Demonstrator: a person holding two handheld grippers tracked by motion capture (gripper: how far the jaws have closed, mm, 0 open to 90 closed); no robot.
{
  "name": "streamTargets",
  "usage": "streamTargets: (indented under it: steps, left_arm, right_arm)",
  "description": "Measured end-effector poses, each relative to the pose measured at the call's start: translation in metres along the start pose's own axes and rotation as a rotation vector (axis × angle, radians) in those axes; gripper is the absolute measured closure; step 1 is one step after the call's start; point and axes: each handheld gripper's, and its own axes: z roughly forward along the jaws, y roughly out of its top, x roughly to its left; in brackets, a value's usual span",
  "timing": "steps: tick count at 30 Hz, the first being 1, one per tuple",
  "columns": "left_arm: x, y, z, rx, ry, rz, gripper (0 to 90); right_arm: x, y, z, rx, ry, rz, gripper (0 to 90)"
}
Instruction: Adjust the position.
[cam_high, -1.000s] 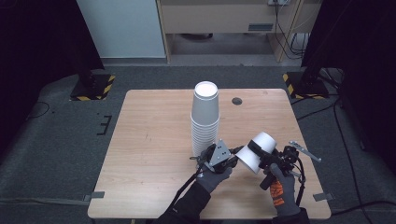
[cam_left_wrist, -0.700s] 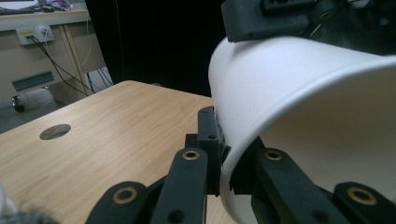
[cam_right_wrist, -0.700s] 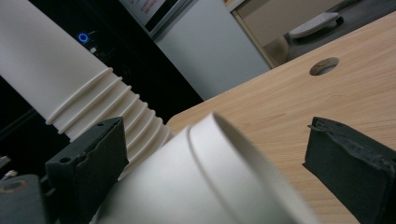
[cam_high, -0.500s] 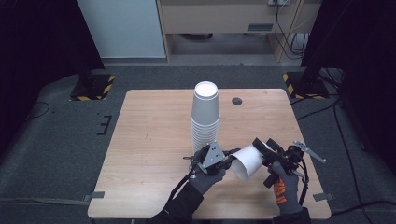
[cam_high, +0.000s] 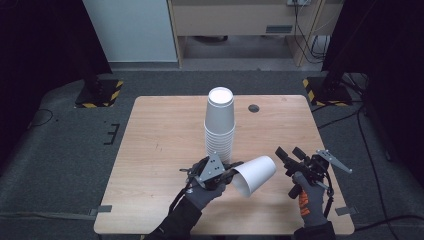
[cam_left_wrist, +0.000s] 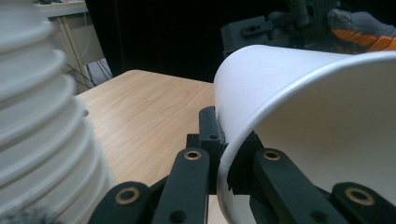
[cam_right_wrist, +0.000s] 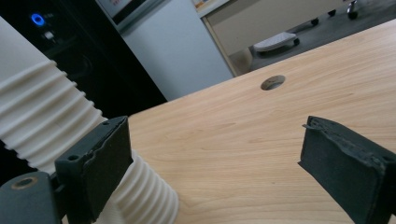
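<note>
The right gripper (cam_high: 291, 155) has let go of the cup (cam_high: 254, 174) and drawn off toward three o'clock; the left gripper (cam_high: 235, 170) now holds it by the rim.

A light wooden surface (cam_high: 165, 135) with rounded corners stands on a dark grey floor (cam_high: 60, 150). A tall stack of white cups (cam_high: 219, 125) stands upside down directly on it, near the middle and slightly toward the far edge. To the stack's right, near the far edge, a small round hole (cam_high: 254, 108) is set into the wood.

even overhead light on the table (cam_high: 165, 125), dark surroundings, blurred close foregrounds
</note>
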Motion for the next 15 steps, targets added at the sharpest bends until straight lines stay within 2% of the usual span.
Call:
streamTargets:
  steps: [4, 5, 11, 14, 15]
  left_arm:
    - [0.006, -0.003, -0.014, 0.008, 0.017, -0.009, 86.2]
    - [0.008, -0.004, -0.018, 0.009, 0.022, -0.013, 86.2]
    - [0.015, -0.012, -0.038, 0.014, 0.042, -0.033, 86.2]
    - [0.019, -0.018, -0.051, 0.019, 0.045, -0.052, 86.2]
    - [0.019, -0.018, -0.051, 0.019, 0.045, -0.052, 86.2]
  right_arm:
    - [-0.001, -0.001, 0.002, 0.023, -0.025, -0.052, 9.2]
    - [-0.001, -0.001, 0.001, 0.031, -0.037, -0.082, 9.2]
    - [-0.003, -0.002, 0.002, 0.051, -0.061, -0.129, 9.4]
    - [-0.005, -0.004, 0.003, 0.083, -0.080, -0.190, 9.3]
    - [-0.005, -0.004, 0.003, 0.083, -0.080, -0.190, 9.3]
